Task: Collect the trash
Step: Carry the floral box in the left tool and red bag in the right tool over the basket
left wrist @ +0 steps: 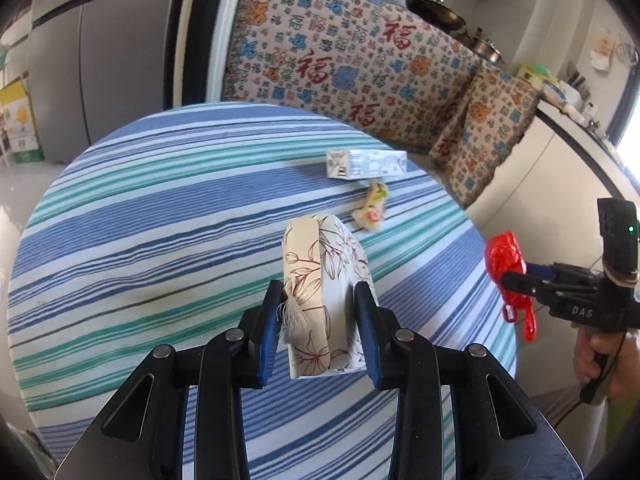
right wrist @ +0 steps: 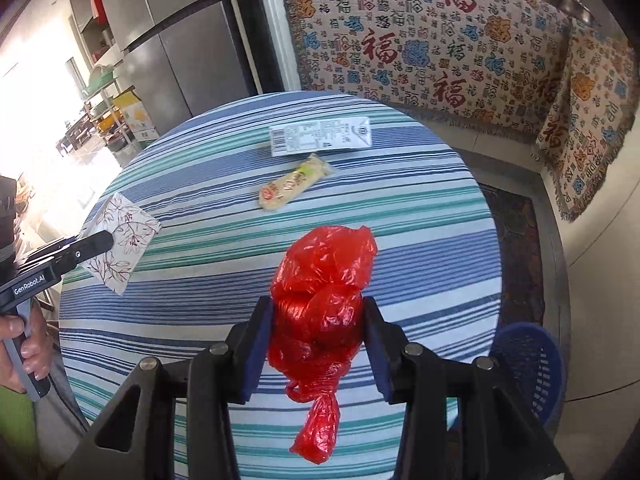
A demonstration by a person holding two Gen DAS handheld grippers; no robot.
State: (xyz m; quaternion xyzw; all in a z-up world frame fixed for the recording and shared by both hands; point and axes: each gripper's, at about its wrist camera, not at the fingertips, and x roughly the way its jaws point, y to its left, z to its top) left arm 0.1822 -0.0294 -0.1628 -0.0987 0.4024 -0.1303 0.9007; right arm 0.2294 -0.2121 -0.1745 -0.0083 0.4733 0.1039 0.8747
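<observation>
Left gripper (left wrist: 316, 316): grasping floral box (left wrist: 320, 276). Right gripper (right wrist: 318, 340): clenched on red bag (right wrist: 320, 300) (slippery; may slide out). Carton (right wrist: 320, 136), wrapper (right wrist: 294, 186): table's (right wrist: 440, 240) far edge.
</observation>
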